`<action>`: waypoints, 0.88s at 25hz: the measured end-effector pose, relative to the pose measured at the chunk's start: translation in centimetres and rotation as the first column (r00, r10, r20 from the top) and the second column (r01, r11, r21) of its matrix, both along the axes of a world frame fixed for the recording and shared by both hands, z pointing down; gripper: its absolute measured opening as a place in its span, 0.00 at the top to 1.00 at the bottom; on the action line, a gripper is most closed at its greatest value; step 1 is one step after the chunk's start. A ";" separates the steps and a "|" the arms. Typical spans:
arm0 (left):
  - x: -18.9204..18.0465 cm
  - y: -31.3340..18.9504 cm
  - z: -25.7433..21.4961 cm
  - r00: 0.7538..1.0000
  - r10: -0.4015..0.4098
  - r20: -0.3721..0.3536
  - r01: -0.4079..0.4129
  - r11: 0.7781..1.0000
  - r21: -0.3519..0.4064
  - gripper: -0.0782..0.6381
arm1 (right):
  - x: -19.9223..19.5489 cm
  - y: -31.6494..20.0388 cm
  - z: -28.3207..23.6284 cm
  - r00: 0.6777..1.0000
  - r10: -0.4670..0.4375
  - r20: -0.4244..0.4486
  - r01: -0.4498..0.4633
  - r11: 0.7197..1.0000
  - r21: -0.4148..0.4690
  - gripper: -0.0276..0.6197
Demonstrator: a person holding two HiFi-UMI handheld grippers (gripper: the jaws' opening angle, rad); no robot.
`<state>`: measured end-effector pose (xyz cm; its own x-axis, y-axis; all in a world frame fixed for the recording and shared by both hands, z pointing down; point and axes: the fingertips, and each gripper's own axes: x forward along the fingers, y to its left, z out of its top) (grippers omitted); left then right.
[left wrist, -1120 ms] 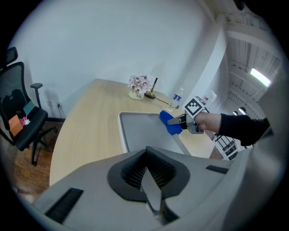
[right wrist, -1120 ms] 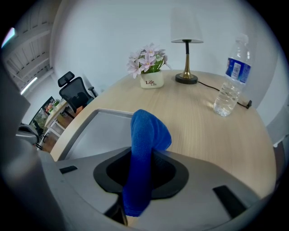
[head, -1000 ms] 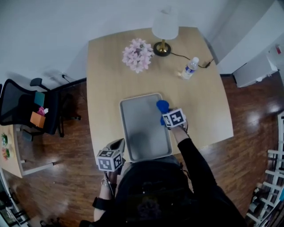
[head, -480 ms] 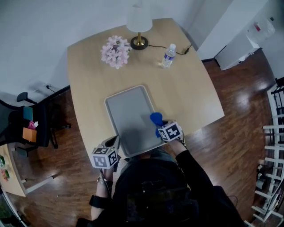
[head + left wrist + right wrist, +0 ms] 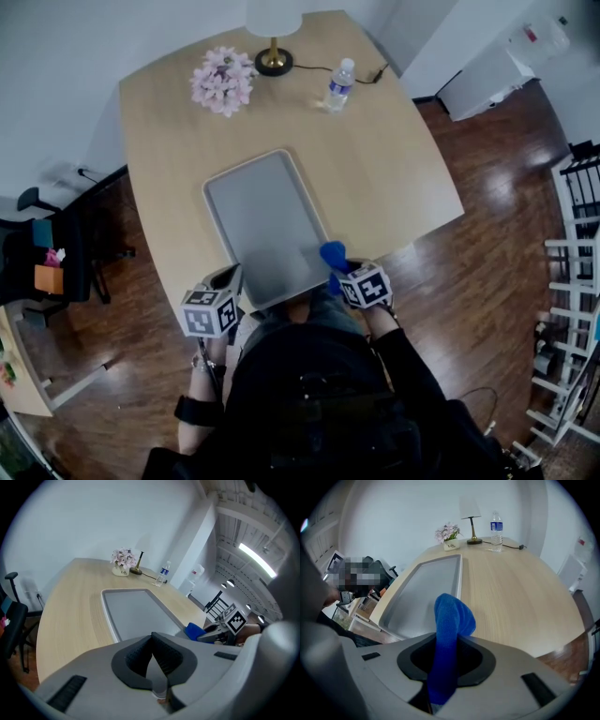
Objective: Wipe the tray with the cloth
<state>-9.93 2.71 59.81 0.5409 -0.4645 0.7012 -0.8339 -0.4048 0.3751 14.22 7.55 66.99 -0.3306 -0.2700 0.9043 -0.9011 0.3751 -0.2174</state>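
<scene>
A grey tray (image 5: 262,216) lies lengthwise on the wooden table (image 5: 394,169), its near end at the table's front edge. My right gripper (image 5: 339,272) is shut on a blue cloth (image 5: 332,251), which sticks up from the jaws at the tray's near right corner. In the right gripper view the cloth (image 5: 452,616) stands folded between the jaws of the right gripper (image 5: 447,656), just over the tray's (image 5: 426,588) right rim. My left gripper (image 5: 228,279) sits at the tray's near left corner. In its own view the left gripper (image 5: 152,656) is shut on a thin grey edge of the tray (image 5: 136,613).
At the table's far end stand a pot of pink flowers (image 5: 222,80), a lamp (image 5: 272,28) with its cable and a water bottle (image 5: 339,84). An office chair (image 5: 37,253) is on the floor to the left. White cabinets (image 5: 487,66) stand at the upper right.
My right gripper has carried the blue cloth down the tray's right side, from the far right corner to the near right corner. The left gripper has stayed at the near left corner.
</scene>
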 end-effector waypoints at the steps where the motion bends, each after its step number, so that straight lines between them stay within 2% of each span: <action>1: 0.0 0.2 0.1 1.000 0.005 0.002 -0.005 1.000 -0.002 0.89 | 0.1 0.2 0.1 1.000 0.005 -0.002 -0.005 1.000 0.000 0.80; 6: 0.2 1.3 0.1 1.000 0.026 0.011 -0.026 1.000 -0.005 0.89 | 0.0 0.5 -0.1 1.000 0.014 0.009 -0.014 1.000 -0.002 0.80; 9: 0.3 1.6 -0.1 1.000 0.025 0.009 -0.025 1.000 -0.006 0.89 | -0.4 0.2 -1.6 0.999 -0.017 0.052 0.014 0.999 0.044 0.80; 13: 0.0 1.9 -0.4 1.000 0.013 0.009 -0.013 1.000 -0.008 0.89 | -2.0 0.2 -4.0 0.981 -0.158 0.110 0.147 0.984 0.098 0.80; 17: -0.5 2.4 -0.4 1.000 -0.018 0.020 0.018 1.000 -0.012 0.89 | -3.3 0.9 -3.2 0.948 -0.308 0.087 0.301 0.950 0.081 0.80; 22: -1.0 3.9 -0.1 0.997 -0.058 0.045 0.060 0.997 -0.039 0.89 | -4.9 2.6 -0.8 0.927 -0.367 0.083 0.365 0.930 0.037 0.80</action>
